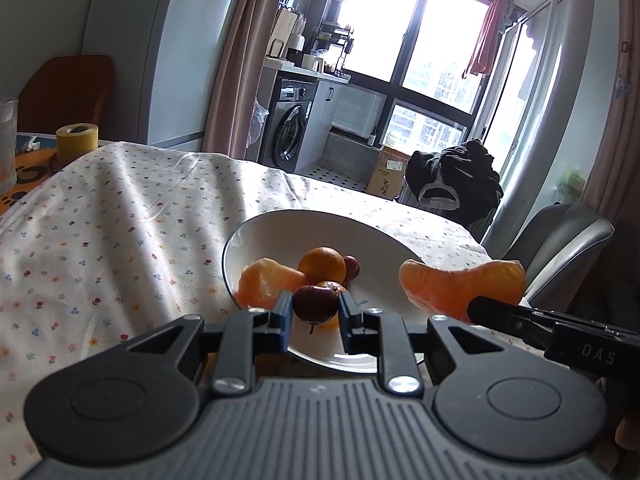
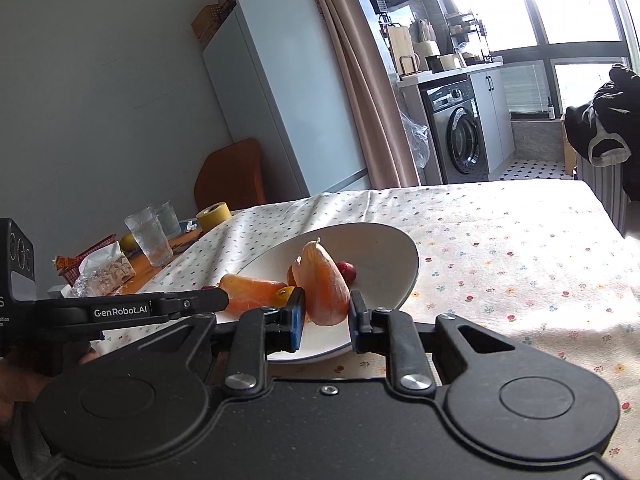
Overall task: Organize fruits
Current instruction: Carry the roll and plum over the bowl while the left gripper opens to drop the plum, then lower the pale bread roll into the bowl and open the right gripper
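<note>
1. left gripper: fingers closed part-way around a dark red fruit, one pad on each side of it. it appears gripped, though pad contact is partly hidden. the fruit sits directly between the tips, over the near rim of the white plate.

2. right gripper: fingers set on either side of a peeled citrus piece, which stands upright with its long axis vertical and its pointed end up. from the left wrist view the same piece reads as a wide crescent seen broadside. it appears held; firm contact on the right pad cannot be confirmed.

3. governing relation: the plate lies straight ahead of and below both pairs of tips, tilted in both views. judged, each load needs only a short forward-and-down release. the left gripper is the nearer, being already above the rim.

4. on the plate beyond the left tips: a second peeled piece ahead-left, a whole small orange straight ahead, another red fruit just right of it.

5. legible writing: "genrobot.ai" on the left tool's side in the right wrist view; "das" on the right tool in the left wrist view. no fruit labels are visible.

6. risk, judged: the tall upright piece may topple on release.
</note>
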Available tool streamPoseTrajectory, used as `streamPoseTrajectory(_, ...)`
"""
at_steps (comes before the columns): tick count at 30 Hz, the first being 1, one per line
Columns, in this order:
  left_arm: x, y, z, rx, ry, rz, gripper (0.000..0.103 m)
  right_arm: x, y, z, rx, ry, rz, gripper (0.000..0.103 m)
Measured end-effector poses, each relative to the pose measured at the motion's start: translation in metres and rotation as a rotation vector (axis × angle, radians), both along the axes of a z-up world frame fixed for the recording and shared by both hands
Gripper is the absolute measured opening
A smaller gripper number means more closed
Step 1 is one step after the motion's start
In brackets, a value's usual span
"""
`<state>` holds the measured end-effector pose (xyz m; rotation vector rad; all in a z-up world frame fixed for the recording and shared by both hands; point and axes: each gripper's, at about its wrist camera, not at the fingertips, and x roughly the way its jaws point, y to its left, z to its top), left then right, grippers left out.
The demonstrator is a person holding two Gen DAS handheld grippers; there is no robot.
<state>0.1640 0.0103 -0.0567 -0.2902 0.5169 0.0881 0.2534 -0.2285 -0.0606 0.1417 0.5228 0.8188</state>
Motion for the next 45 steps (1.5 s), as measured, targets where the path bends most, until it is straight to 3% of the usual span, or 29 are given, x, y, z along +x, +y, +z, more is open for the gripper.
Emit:
streamPoseTrajectory(10,0.024,-0.003,-0.012,-0.006,0.042,-0.005,0.023,0.016,-0.005,-0.006,0.012,0.014,-0.033,0.021)
streamPoseTrajectory(16,0.027,0.002,-0.013,-0.009,0.043,0.021,0.029,0.025,-0.002,-0.007,0.017,0.021,-0.045,0.021)
streamPoseTrajectory(40,0.0,0.042,-0.004,-0.037,0.019,0.141,0.049,0.056,0.047,0.007,-0.079,-0.025,-0.046,0.021)
streamPoseTrajectory(42,-0.002,0.046,-0.004,-0.044,0.019,0.15,0.049,0.056,0.054,0.007,-0.104,-0.036,-0.049,0.028)
streamPoseTrajectory(44,-0.005,0.049,-0.004,-0.05,0.02,0.157,0.049,0.056,0.057,0.005,-0.126,-0.02,-0.06,0.059)
streamPoseTrajectory(45,-0.006,0.05,-0.004,-0.052,0.019,0.161,0.049,0.054,0.056,0.005,-0.116,-0.019,-0.062,0.063)
